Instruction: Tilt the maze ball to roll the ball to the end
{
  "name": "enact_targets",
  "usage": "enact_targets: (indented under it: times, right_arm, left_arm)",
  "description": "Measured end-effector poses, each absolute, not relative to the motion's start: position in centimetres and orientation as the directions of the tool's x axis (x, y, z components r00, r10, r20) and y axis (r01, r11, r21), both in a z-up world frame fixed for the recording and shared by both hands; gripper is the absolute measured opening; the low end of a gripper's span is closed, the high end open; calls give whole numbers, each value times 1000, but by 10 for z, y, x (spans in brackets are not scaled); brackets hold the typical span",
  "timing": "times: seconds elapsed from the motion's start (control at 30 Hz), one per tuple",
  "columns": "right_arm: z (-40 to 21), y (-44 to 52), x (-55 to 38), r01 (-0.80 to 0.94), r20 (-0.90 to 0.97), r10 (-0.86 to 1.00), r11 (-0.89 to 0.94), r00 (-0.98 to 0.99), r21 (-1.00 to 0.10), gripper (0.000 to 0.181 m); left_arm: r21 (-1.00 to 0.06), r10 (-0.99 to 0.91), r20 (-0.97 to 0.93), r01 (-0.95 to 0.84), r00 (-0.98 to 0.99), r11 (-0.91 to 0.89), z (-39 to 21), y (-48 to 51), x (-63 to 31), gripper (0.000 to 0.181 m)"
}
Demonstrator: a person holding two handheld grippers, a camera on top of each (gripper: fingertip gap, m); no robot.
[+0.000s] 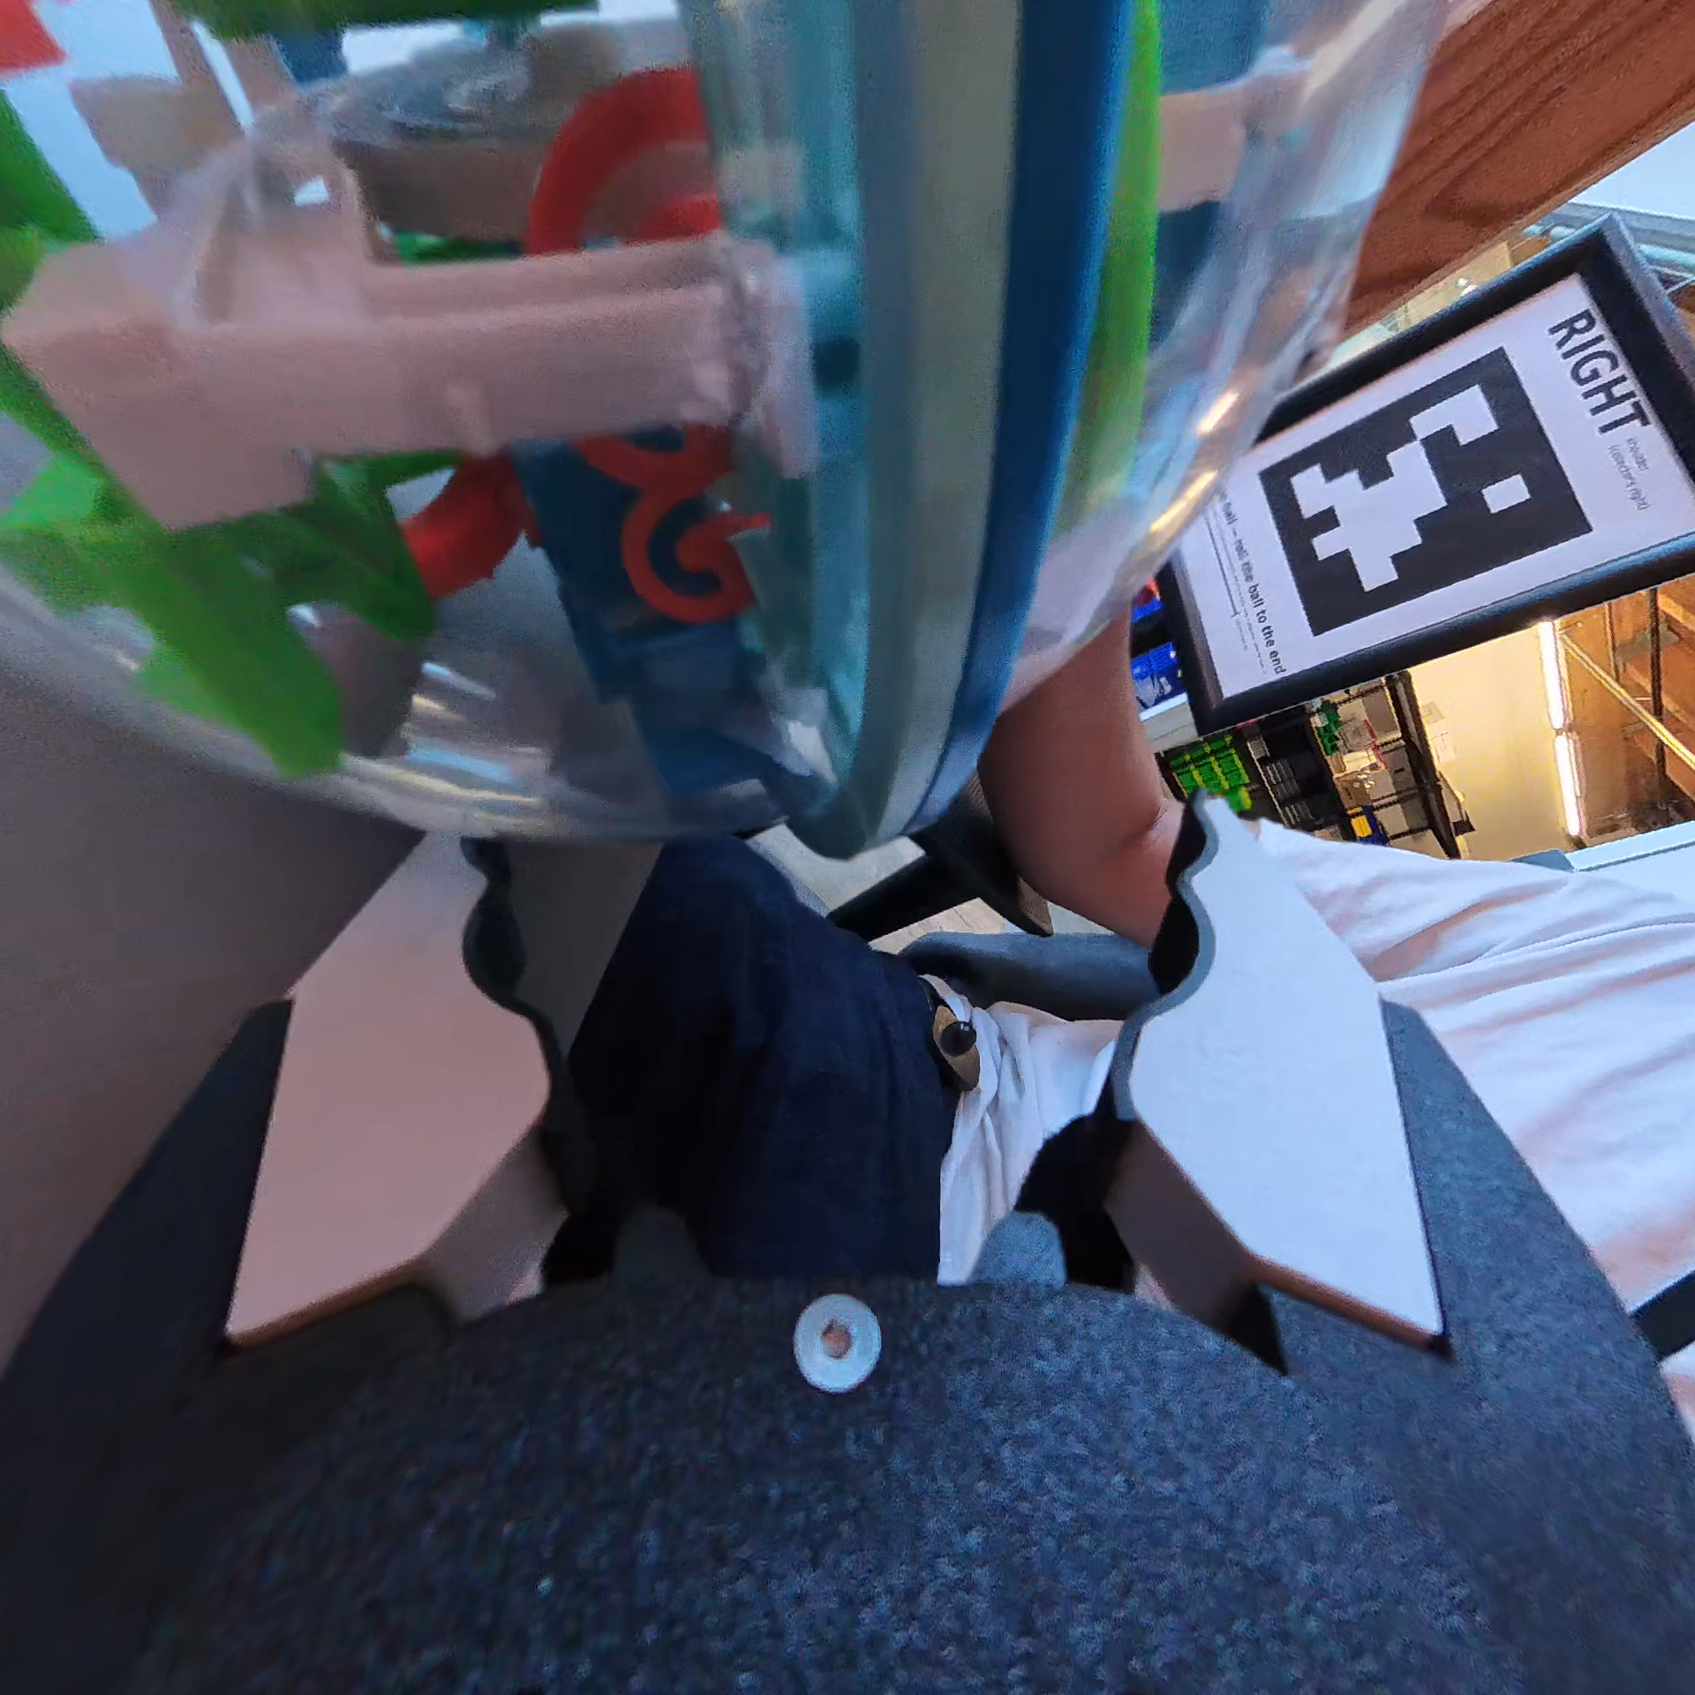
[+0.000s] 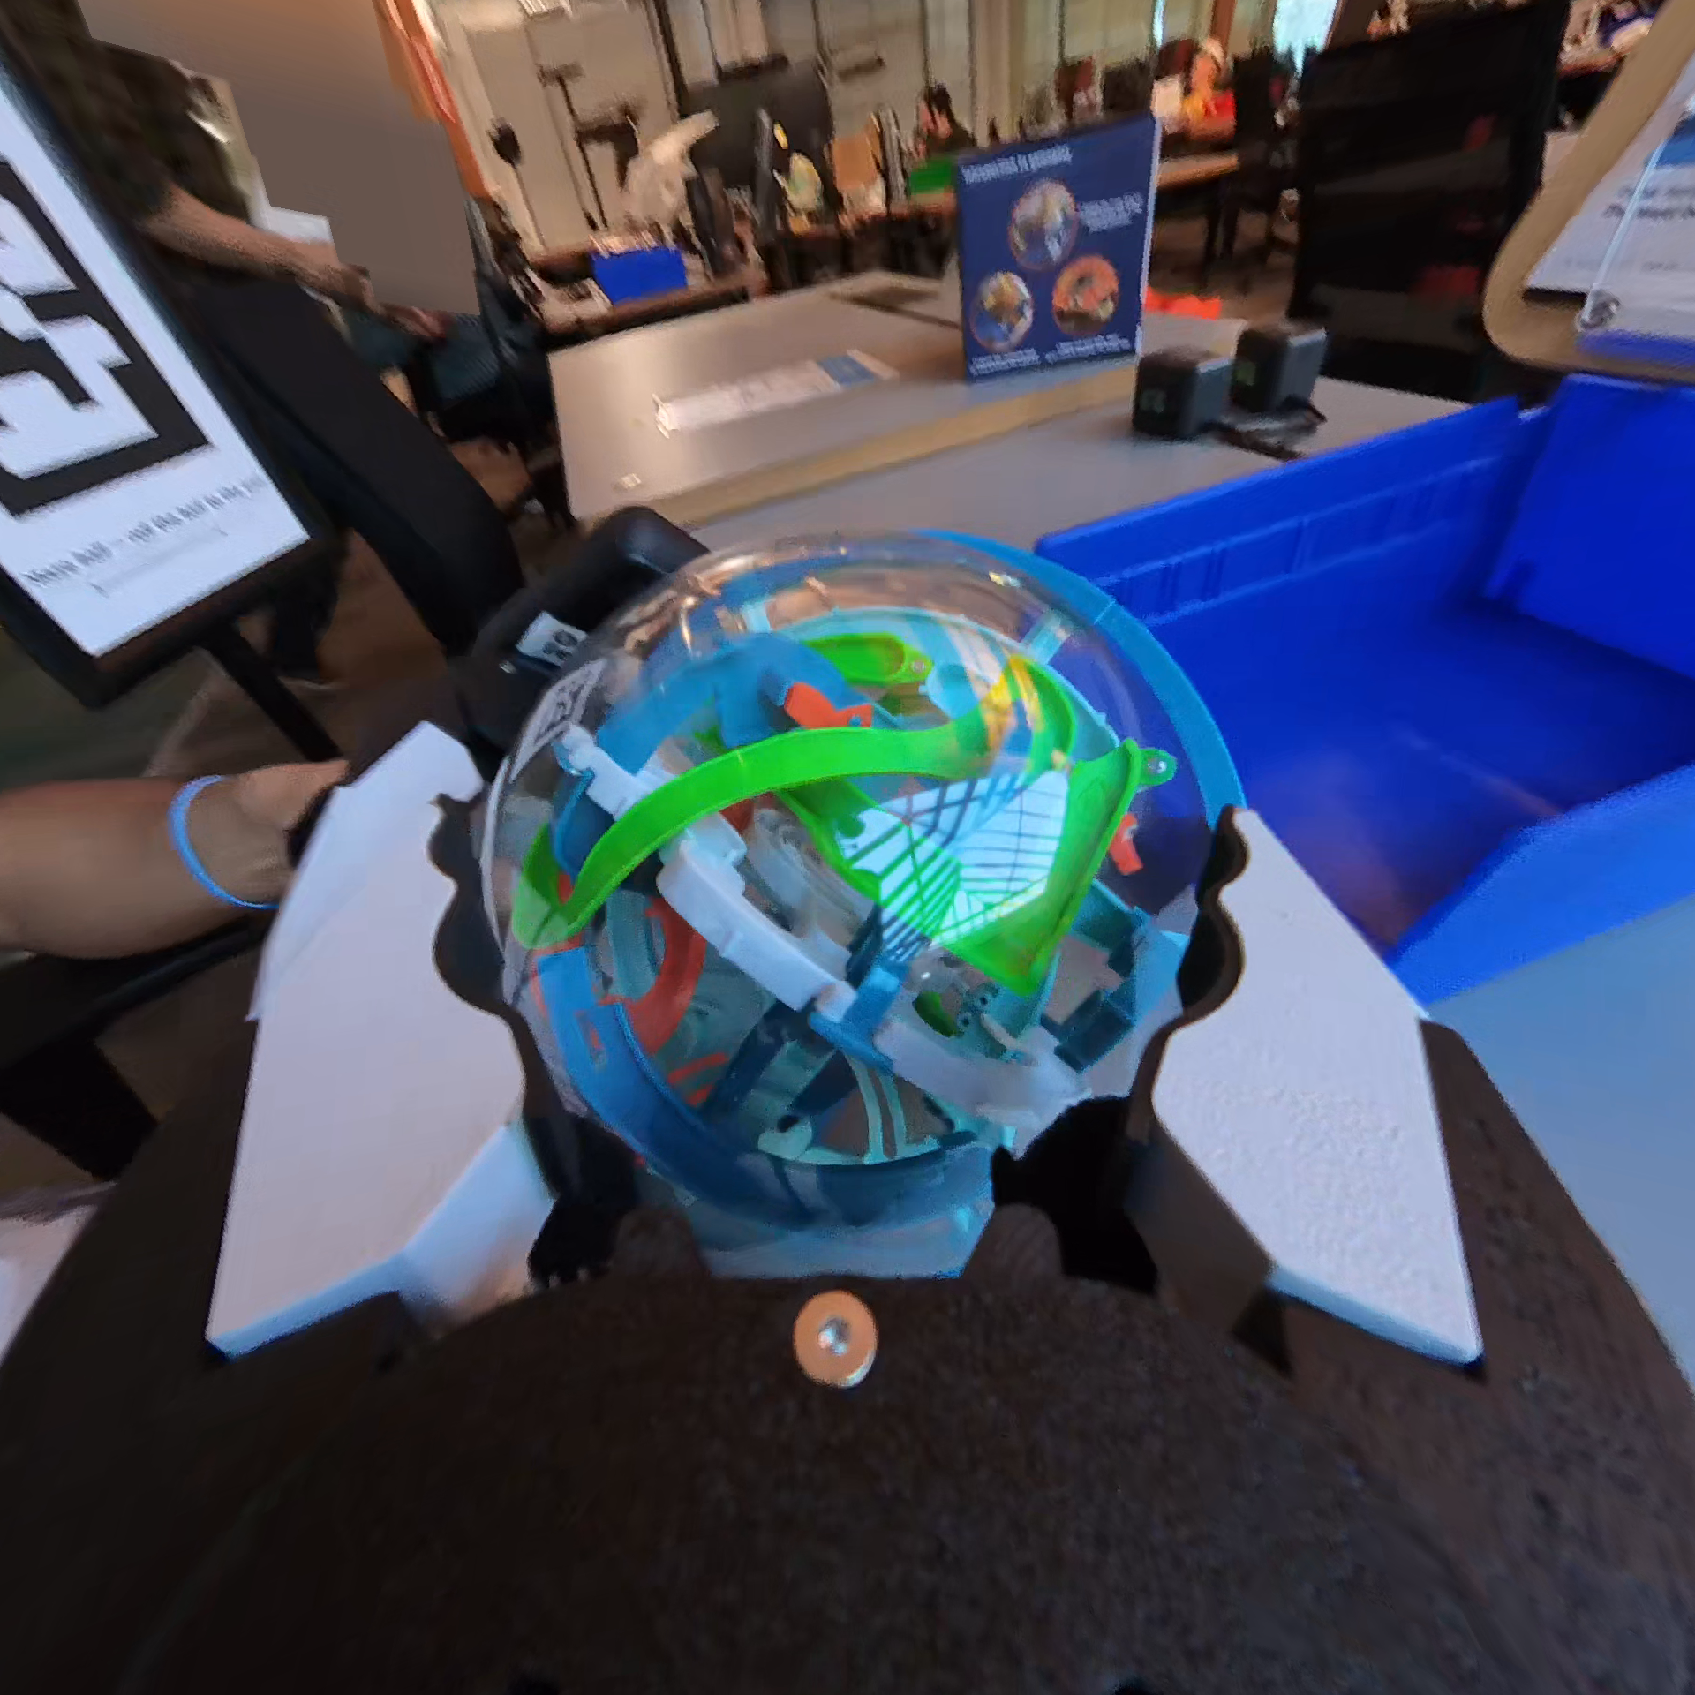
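The maze ball (image 2: 825,880) is a clear sphere with a blue band and green, white and red tracks inside. My right gripper (image 2: 839,816) is shut on it, one white finger on each side, holding it off the table. In the left wrist view the maze ball (image 1: 642,413) fills the top, blurred and very close. My left gripper (image 1: 839,853) is open just below the sphere, with nothing between its fingers. Its black body (image 2: 596,587) shows behind the ball's upper left. I cannot pick out the small ball inside.
A blue bin (image 2: 1376,734) stands right of the ball on the grey table (image 2: 780,459). A framed marker sign (image 1: 1467,495) stands at the left in the right wrist view (image 2: 92,413). A blue box (image 2: 1055,266) and two small black devices (image 2: 1183,394) sit farther back. A person's arm (image 2: 119,853) and lap (image 1: 761,1055) are close by.
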State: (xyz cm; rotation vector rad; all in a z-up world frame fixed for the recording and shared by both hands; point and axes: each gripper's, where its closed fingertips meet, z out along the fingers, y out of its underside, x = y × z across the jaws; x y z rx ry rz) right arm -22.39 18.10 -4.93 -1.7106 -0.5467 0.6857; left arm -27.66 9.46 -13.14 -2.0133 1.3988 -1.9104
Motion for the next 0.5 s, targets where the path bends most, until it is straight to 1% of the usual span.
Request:
enact_targets:
  times: [0.07,0.1,0.17,0.23,0.3,0.37,0.4,0.47,0.5]
  right_arm:
    - [-47,181,-225,-31,-183,696,-225,694,-974,141]
    - [-50,181,-227,-38,-204,698,-246,686,-969,144]
    - [-49,183,-230,-53,-211,706,-239,676,-970,145]
    - [-49,184,-232,-57,-206,709,-227,674,-972,145]
    - [-48,185,-233,-56,-204,712,-226,672,-973,145]
    - [-48,186,-234,-65,-209,715,-224,667,-972,145]
    - [-48,188,-234,-75,-215,717,-222,663,-972,145]
    - [-47,191,-235,-97,-228,719,-219,657,-971,145]
    - [-46,192,-235,-101,-232,720,-220,654,-970,146]
  left_arm:
    - [-568,-601,784,-572,-158,-592,-133,96,-283,133]
    - [-564,-597,787,-576,-158,-591,-132,96,-287,133]
    - [-563,-612,778,-590,-141,-579,-132,99,-299,138]
    - [-583,-668,737,-593,-99,-555,-129,109,-316,142]
    - [-631,-737,673,-561,-53,-536,-118,126,-331,142]
    - [-716,-828,560,-515,-22,-471,-96,151,-337,144]
    - [-768,-885,466,-500,-7,-400,-86,165,-336,146]
    - [-843,-974,226,-504,-19,-186,-68,186,-326,159]
    - [-854,-992,110,-516,-59,-64,-62,192,-317,158]
